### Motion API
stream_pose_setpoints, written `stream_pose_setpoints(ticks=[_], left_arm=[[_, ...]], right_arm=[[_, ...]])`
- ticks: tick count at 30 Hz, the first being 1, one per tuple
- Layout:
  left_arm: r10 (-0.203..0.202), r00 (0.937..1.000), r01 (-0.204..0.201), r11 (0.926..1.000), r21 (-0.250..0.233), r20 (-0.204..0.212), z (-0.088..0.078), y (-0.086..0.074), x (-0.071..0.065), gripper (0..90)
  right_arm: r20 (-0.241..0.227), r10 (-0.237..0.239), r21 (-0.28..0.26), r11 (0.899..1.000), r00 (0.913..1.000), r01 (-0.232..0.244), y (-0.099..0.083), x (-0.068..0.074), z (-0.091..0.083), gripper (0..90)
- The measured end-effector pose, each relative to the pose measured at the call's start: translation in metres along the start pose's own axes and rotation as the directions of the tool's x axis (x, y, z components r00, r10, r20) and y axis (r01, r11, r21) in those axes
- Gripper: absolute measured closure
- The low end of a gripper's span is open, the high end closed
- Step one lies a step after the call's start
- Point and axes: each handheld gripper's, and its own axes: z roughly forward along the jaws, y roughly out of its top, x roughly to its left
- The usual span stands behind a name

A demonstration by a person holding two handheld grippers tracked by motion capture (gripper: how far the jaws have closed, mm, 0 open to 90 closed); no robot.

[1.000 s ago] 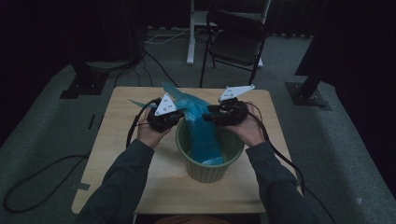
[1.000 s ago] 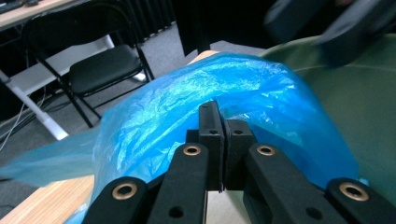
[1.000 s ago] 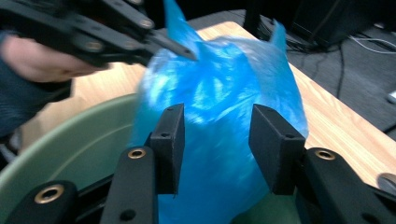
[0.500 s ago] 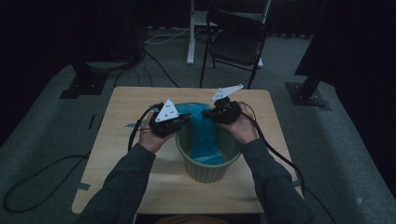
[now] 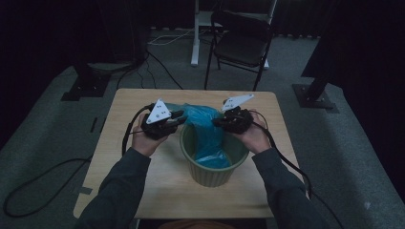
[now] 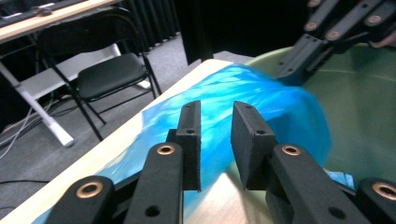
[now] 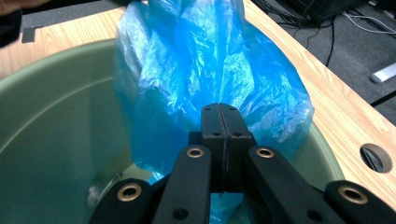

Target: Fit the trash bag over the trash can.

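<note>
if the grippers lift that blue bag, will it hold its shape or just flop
The blue plastic bag will probably flop: its film is thin, crinkled and see-through, draping over the rim of the green bin. It looks very light, so it should rise easily. It may slip, too: the right gripper is shut on only a thin fold, and the left gripper stands open over it.

Bright blue plastic bag (image 5: 206, 125), pale green ribbed bin (image 5: 210, 172), light wooden table (image 5: 143, 191), black folding chair (image 5: 241, 45).

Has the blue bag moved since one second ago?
Yes. The blue bag has come down: before, it stood high above the green bin's rim; now it drapes over the far rim.
</note>
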Motion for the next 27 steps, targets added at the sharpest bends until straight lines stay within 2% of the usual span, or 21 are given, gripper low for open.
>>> stream_pose_setpoints(ticks=[2, 3, 7, 10, 14, 17, 20, 21, 22, 24, 27], left_arm=[[-0.007, 1.0000, 0.007, 1.0000, -0.001, -0.006, -0.002, 0.000, 0.002, 72.5], [-0.029, 0.9992, 0.029, 0.9996, -0.004, -0.028, -0.004, -0.001, 0.007, 72.5], [-0.081, 0.9951, 0.081, 0.9967, -0.002, -0.056, -0.002, -0.001, 0.016, 68.4], [-0.112, 0.9929, 0.112, 0.9937, 0.006, -0.041, 0.003, -0.002, 0.020, 65.2], [-0.121, 0.9925, 0.122, 0.9919, 0.035, -0.017, 0.012, -0.004, 0.021, 60.7], [-0.150, 0.9886, 0.148, 0.9874, 0.054, 0.018, 0.021, -0.006, 0.021, 59.6], [-0.136, 0.9903, 0.135, 0.9896, 0.050, 0.028, 0.022, -0.005, 0.018, 72.4], [-0.120, 0.9923, 0.119, 0.9919, 0.045, 0.028, 0.021, -0.004, 0.014, 72.4], [-0.111, 0.9931, 0.110, 0.9930, 0.043, 0.036, 0.021, -0.003, 0.013, 80.2], [-0.089, 0.9952, 0.088, 0.9952, 0.043, 0.039, 0.020, -0.002, 0.009, 85.4], [-0.071, 0.9964, 0.069, 0.9969, 0.038, 0.046, 0.020, -0.001, 0.005, 87.5]], right_arm=[[0.002, -0.002, 0.001, 1.000, 1.0000, 0.002, -0.001, 0.000, -0.001, 90.0], [0.001, -0.001, -0.003, 1.000, 1.0000, 0.001, -0.002, 0.000, -0.002, 90.0], [-0.007, -0.012, 0.004, 1.000, 0.9999, 0.012, -0.006, 0.003, -0.006, 90.0], [-0.009, -0.018, -0.001, 1.000, 0.9998, 0.018, -0.006, 0.005, -0.007, 90.0], [-0.011, -0.029, -0.003, 1.000, 0.9995, 0.029, -0.006, 0.007, -0.008, 90.0], [-0.012, -0.042, -0.007, 0.999, 0.9990, 0.042, -0.007, 0.009, -0.009, 90.0], [-0.016, -0.041, -0.008, 0.999, 0.9990, 0.041, -0.007, 0.010, -0.010, 90.0], [-0.018, -0.043, -0.011, 0.999, 0.9989, 0.043, -0.008, 0.010, -0.011, 90.0], [-0.020, -0.043, -0.014, 0.999, 0.9989, 0.043, -0.008, 0.010, -0.012, 89.7], [-0.029, -0.038, -0.020, 0.999, 0.9989, 0.038, -0.008, 0.009, -0.014, 86.4], [-0.044, -0.042, -0.040, 0.998, 0.9981, 0.040, -0.006, 0.009, -0.016, 80.9]])
